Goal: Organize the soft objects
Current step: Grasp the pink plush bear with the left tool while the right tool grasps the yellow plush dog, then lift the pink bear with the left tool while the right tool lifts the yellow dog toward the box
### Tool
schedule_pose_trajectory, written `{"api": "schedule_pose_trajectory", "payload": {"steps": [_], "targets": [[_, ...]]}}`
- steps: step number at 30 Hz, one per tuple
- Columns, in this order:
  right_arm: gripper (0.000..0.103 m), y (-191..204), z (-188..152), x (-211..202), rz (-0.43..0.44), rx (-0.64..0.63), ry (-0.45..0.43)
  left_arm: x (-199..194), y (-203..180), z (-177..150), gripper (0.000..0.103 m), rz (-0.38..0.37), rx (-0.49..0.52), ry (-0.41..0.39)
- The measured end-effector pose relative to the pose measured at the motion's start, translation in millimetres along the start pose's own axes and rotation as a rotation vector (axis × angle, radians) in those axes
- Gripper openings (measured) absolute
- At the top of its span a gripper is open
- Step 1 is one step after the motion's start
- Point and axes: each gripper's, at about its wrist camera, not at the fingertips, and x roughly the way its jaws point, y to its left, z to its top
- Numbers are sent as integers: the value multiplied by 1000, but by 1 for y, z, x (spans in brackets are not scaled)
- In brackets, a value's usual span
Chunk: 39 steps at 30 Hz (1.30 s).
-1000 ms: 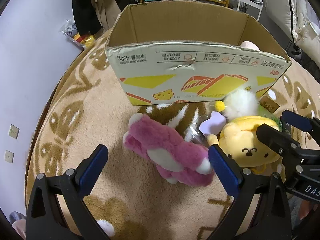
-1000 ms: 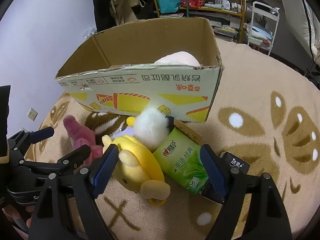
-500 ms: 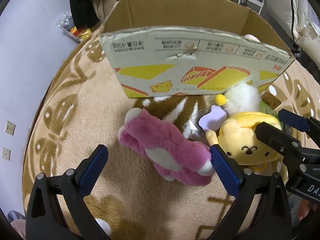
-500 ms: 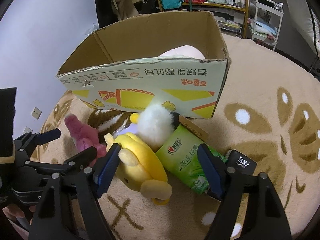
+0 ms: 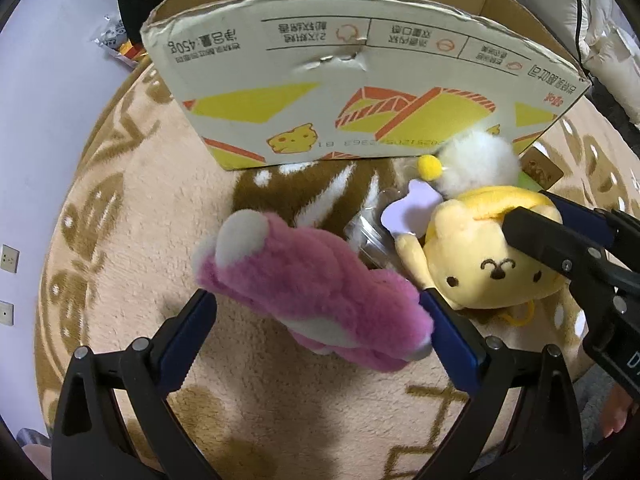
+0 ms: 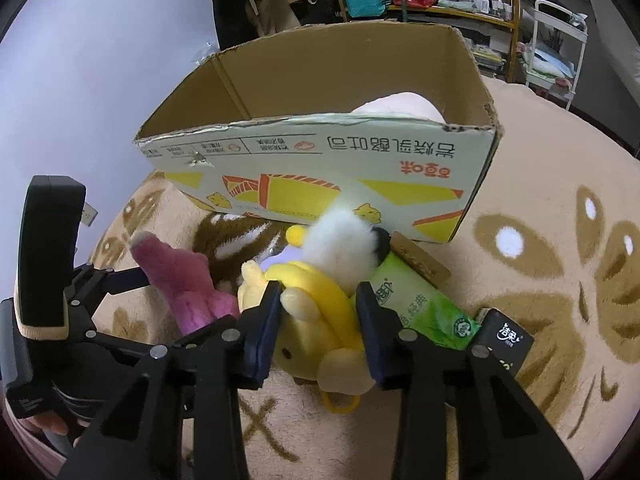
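A pink plush toy (image 5: 312, 280) lies on the beige rug in front of a cardboard box (image 5: 360, 80). My left gripper (image 5: 316, 300) is open and straddles the plush's lower end, its pads clear of the fur. Beside it lies a yellow plush (image 6: 316, 320), also in the left wrist view (image 5: 488, 264). My right gripper (image 6: 318, 292) has its jaws closing, and the blue pads press into the yellow plush's head from both sides. A white fluffy ball (image 6: 344, 248) rests against the yellow plush, and a pale soft thing (image 6: 400, 106) sits inside the box.
A green tissue pack (image 6: 416, 308), a black packet (image 6: 504, 340) and a brown card (image 6: 420, 258) lie right of the yellow plush. A lilac piece (image 5: 408, 208) and clear plastic (image 5: 368, 236) sit between the plushes. Shelves and bags stand behind the box.
The right jaws have closed from wide apart onto the yellow plush. The left gripper has sunk toward the pink plush, which now lies between its open fingers.
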Motion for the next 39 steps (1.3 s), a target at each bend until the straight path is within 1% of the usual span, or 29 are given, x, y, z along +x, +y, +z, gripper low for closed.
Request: {"api": "schedule_pose_trajectory", "payload": {"steps": [2, 4, 6, 9, 12, 16, 18, 23, 27, 31, 33, 35, 39], "targets": [[38, 0, 0, 0, 2, 1, 3, 0, -1, -1, 92, -24, 2, 1], [37, 0, 0, 0, 0, -2, 3, 0, -2, -3, 82, -50, 4, 7], [36, 2, 0, 0, -6, -9, 1, -2, -7, -6, 78, -53, 13, 4], [35, 5, 0, -1, -14, -19, -4, -6, -14, -9, 66, -64, 29, -6], [35, 9, -3, -4, -16, -33, -14, -10, -23, -14, 62, -34, 64, -26], [35, 14, -6, -8, -17, -55, -23, -17, -33, -16, 62, -8, 82, -37], [35, 14, -6, -10, -24, -58, -26, -19, -36, -17, 62, 17, 81, -43], [35, 13, -7, -17, -47, -51, -50, -26, -28, -20, 61, 40, 53, -50], [32, 12, -8, -24, -52, -51, -77, -32, -14, -21, 61, 53, 24, -78], [32, 19, -8, -44, -76, -83, -161, -43, -5, -21, 61, 71, -6, -131], [32, 25, -9, -55, -102, -105, -203, -53, -3, -23, 61, 83, -18, -170], [32, 29, -10, -61, -132, -116, -225, -61, -2, -24, 61, 93, -28, -210], [32, 33, -11, -70, -139, -127, -262, -74, 1, -25, 61, 92, -33, -268]]}}
